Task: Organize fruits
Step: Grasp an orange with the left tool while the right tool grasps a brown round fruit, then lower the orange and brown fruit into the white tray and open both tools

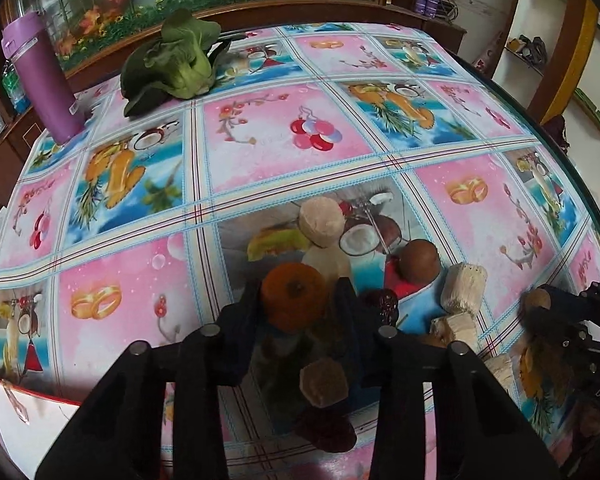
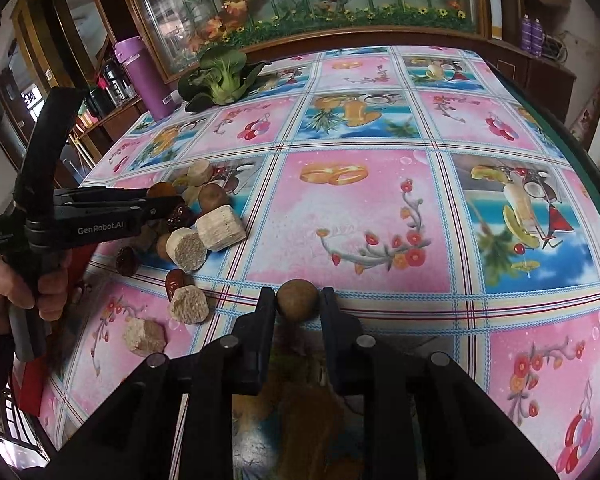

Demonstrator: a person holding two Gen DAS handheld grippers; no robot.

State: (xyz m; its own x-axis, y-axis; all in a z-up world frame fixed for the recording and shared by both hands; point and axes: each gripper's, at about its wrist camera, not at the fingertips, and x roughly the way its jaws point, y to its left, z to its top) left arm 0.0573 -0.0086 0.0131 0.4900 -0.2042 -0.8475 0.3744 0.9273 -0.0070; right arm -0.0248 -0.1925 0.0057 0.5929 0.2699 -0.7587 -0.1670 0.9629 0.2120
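My left gripper (image 1: 298, 292) is shut on a small orange tangerine (image 1: 294, 300) just above the tablecloth. The right wrist view shows the same gripper (image 2: 172, 200) at the left, over the fruit pile. My right gripper (image 2: 297, 296) is shut on a small brown round fruit (image 2: 298, 301) low over the cloth; the left wrist view shows it (image 1: 540, 304) at the far right. The pile holds pale cut chunks (image 1: 322, 220) (image 2: 220, 226), dark red dates (image 1: 386, 306) (image 2: 176, 282) and another brown round fruit (image 1: 420, 260) (image 2: 213, 197).
A bok choy (image 1: 184, 64) (image 2: 220, 76) and a purple bottle (image 1: 44, 80) (image 2: 142, 76) stand at the table's far left. A red and white box (image 1: 16, 416) sits at the near left. A hand (image 2: 20, 284) holds the left gripper's handle. The table edge (image 2: 580, 136) curves along the right.
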